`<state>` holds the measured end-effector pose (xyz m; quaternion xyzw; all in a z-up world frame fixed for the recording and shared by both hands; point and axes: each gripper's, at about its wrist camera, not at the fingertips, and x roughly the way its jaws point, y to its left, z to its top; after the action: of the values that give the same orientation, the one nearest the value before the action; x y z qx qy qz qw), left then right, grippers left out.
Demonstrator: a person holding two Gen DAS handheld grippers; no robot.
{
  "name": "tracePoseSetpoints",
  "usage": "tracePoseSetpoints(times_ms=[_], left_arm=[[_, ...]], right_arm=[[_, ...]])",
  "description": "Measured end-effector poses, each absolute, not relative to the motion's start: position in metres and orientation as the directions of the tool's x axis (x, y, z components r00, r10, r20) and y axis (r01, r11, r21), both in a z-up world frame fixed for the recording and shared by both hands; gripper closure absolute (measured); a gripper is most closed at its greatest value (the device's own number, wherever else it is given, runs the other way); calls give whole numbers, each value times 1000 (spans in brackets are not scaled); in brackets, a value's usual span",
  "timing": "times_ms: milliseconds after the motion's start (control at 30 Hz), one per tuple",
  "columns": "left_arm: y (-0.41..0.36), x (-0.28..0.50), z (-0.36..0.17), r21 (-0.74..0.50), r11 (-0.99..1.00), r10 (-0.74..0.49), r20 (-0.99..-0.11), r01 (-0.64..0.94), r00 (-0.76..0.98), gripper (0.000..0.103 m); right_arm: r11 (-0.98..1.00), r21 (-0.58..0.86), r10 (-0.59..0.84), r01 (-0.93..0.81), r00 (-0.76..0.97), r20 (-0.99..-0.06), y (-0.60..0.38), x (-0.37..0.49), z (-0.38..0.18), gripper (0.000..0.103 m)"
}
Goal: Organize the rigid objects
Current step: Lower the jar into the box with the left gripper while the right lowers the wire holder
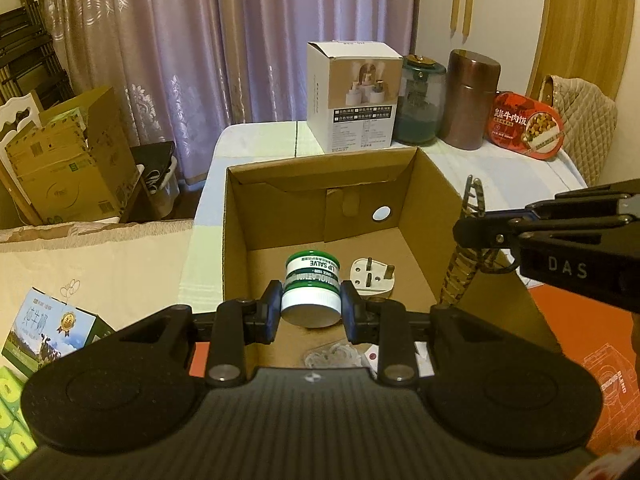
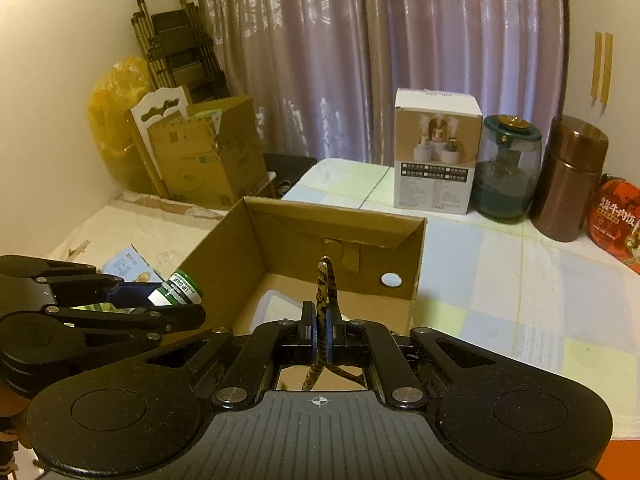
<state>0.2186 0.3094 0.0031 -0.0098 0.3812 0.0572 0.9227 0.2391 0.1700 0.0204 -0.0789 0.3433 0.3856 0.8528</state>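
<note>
My left gripper (image 1: 311, 304) is shut on a green and white lip salve jar (image 1: 312, 290) and holds it over the near part of an open cardboard box (image 1: 236, 216). A white three-pin plug (image 1: 372, 278) lies on the box floor just right of the jar. My right gripper (image 2: 320, 330) is shut on a tortoiseshell hair clip (image 2: 326, 288) and holds it above the box's near right edge (image 2: 418, 264). The clip (image 1: 464, 264) and right gripper (image 1: 476, 236) also show at the right of the left wrist view. The jar (image 2: 178, 290) in the left gripper (image 2: 168, 300) shows at left in the right wrist view.
A white product box (image 1: 354, 96), a green glass jar (image 1: 420, 100), a copper canister (image 1: 470, 98) and a red tin (image 1: 528, 126) stand on the table behind the cardboard box. Cardboard cartons (image 1: 68, 156) stand at left. An orange box (image 1: 600, 360) lies at right.
</note>
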Motion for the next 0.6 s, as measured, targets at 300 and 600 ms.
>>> tracePoseSetpoints(times_ms=[300,600], left_arm=[[313,226,-3,34,993,102,-710,-110,697,77],[319,233,-5,43,993,111,-709,-114,697,77]], right_arm=[[700,138,594,-701,463,-658,173,247,12,103],[706,127,582,-696,469,-664,179,257,9,103]])
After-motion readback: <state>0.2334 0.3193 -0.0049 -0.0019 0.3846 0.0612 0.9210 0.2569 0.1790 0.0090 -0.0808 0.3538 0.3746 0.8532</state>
